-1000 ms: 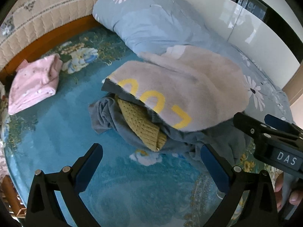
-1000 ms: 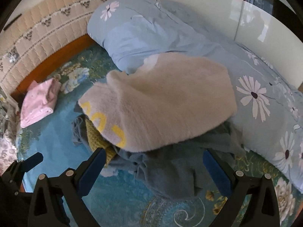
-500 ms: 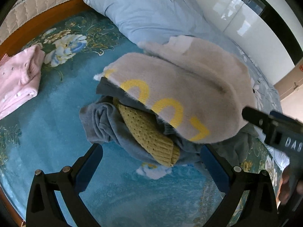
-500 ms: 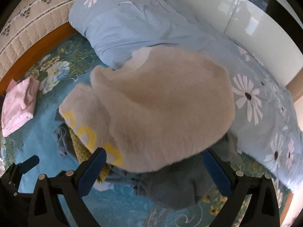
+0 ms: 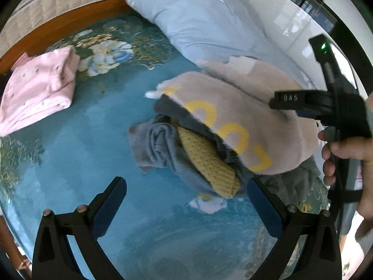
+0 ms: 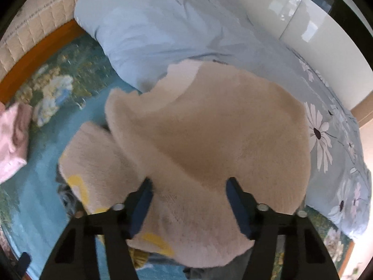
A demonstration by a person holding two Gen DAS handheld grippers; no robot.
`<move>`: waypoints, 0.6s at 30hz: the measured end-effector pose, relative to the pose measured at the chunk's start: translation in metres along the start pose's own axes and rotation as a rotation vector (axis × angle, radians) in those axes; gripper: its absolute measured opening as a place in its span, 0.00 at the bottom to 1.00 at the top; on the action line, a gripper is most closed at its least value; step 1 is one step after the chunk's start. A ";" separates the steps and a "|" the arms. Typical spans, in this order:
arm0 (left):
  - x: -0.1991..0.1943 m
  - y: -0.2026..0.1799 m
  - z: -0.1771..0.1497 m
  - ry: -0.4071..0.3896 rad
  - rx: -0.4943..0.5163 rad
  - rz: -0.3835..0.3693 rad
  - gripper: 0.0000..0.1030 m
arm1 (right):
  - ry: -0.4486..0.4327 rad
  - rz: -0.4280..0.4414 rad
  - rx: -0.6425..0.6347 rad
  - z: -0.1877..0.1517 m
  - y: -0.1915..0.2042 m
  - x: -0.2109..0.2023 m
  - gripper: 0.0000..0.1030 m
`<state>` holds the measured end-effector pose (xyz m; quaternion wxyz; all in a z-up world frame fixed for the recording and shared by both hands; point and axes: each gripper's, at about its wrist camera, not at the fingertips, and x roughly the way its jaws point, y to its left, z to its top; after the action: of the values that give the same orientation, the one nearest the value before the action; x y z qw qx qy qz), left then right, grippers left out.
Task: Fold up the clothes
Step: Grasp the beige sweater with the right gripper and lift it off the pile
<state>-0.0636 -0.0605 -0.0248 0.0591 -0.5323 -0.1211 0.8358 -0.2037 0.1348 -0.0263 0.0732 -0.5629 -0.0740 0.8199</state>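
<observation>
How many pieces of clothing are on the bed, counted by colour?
Beige, fluffy, with yellow letters: 1
Mustard-yellow knit: 1
Grey-blue: 1
Pink, folded, apart from the pile: 1
Total: 4. Darker grey cloth under the beige piece may be more garments; I cannot tell.

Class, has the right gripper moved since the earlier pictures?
Yes. The right gripper has moved in over the beige fleece garment, nearer the blue quilt; its jaws are closing around the fleece.

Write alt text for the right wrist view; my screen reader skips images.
The right tool is closing over a fluffy beige garment with yellow lettering, fabric between its blue pads. The garment tops a clothes pile on a teal floral bedspread, beside a light blue daisy-print duvet.
</observation>
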 end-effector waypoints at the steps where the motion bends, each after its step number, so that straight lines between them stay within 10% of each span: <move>1: -0.002 0.001 -0.001 0.003 -0.005 -0.002 1.00 | 0.016 0.001 -0.008 -0.001 0.000 0.003 0.32; 7: -0.027 0.001 -0.014 -0.029 0.039 0.019 1.00 | -0.031 0.030 0.078 -0.014 -0.022 -0.026 0.13; 18: -0.062 -0.002 -0.041 -0.076 0.037 -0.015 1.00 | -0.235 0.070 0.358 -0.101 -0.161 -0.122 0.11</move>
<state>-0.0001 -0.0665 0.0132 0.0705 -0.4979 -0.1117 0.8571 -0.0604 0.2716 0.0826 0.1345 -0.4438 0.0845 0.8819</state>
